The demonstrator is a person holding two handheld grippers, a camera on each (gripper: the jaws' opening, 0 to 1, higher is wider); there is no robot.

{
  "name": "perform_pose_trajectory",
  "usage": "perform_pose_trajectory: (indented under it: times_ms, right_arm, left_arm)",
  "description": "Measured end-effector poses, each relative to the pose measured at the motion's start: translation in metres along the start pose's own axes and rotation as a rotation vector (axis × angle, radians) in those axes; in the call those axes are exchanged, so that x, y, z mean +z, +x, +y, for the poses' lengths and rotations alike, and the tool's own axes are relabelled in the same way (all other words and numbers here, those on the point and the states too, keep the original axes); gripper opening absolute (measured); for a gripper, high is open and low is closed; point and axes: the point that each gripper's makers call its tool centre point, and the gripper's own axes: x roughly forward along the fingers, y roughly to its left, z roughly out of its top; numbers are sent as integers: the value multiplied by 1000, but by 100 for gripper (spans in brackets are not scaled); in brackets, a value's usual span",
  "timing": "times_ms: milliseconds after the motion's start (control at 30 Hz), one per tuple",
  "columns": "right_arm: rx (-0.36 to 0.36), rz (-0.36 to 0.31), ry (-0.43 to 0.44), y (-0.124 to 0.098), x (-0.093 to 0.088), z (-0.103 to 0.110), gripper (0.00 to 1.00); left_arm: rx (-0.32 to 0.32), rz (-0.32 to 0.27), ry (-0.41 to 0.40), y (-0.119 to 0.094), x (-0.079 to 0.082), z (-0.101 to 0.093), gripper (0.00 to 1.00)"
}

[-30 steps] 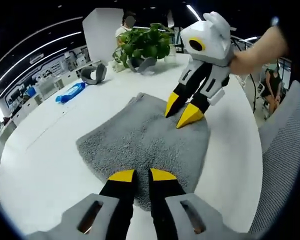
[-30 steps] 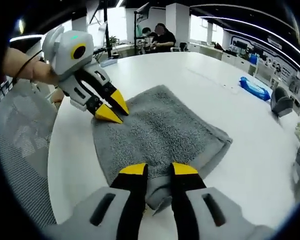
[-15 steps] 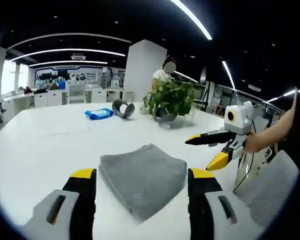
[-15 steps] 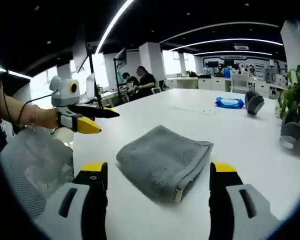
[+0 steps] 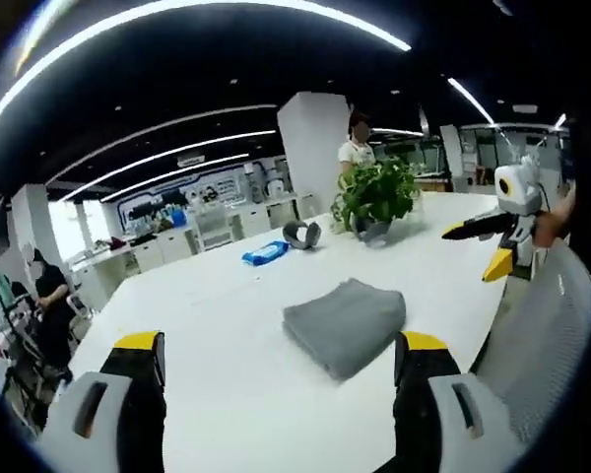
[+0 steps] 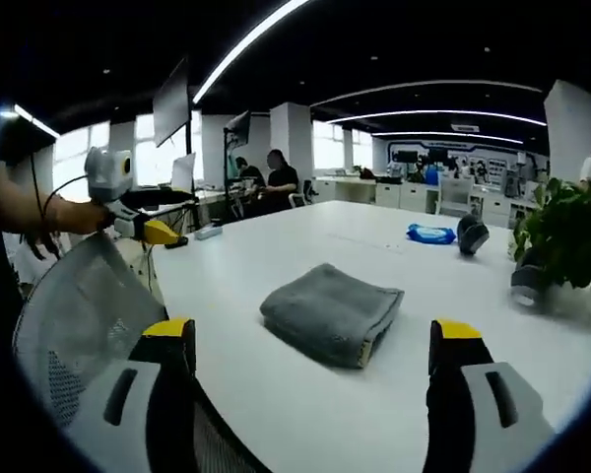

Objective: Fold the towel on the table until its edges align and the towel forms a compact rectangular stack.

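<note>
Looking along both tongs, we see the folded towel lying on the table ahead, between and beyond the jaws. Our left gripper and right gripper are spread wide, holding nothing.

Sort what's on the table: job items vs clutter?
Job: grey towel, folded into a compact stack on the white table; left gripper and right gripper, both open and clear of it.

Clutter: potted plant, blue packet, grey headset-like object, mesh chair back.
</note>
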Motion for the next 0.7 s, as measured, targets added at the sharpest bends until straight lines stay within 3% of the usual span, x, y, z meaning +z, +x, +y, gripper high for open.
perform_pose_trajectory:
  times_ms: [33,67,100,133,200,300,400,467,533,567,700]
  right_arm:
    - [20,4,26,0,-2,9,99]
    - [37,9,38,-1,-4,15,99]
    - [66,12,45,0,-6,23,99]
    - [90,17,49,1,-8,31,99]
    - [102,54,48,3,-14,41,99]
    - [97,77,59,6,-16,47,99]
    - [77,69,116,8,-10,50,99]
    - [45,58,86,11,-5,51,99]
    - [-6,120,18,9,-13,42,97]
    - [-34,158,15,7,-17,37,97]
    - [-121,154,34,7,-15,22,98]
  left_arm:
    - [27,-14,-32,2,-6,1,99]
    - [30,30,-25,4,-12,2,99]
    - [44,69,36,5,-15,4,99]
    - [49,61,45,7,-13,6,99]
    - [22,28,6,7,-10,0,99]
    - [-35,43,-8,6,-12,-14,98]
    - [-103,23,0,7,-8,-26,95]
    - [-102,15,0,6,-8,-23,94]
    - [-81,-6,-40,4,-4,-16,94]
    - [-76,-26,-50,3,0,-15,93]
    - [-84,-64,-52,-2,5,-15,91]
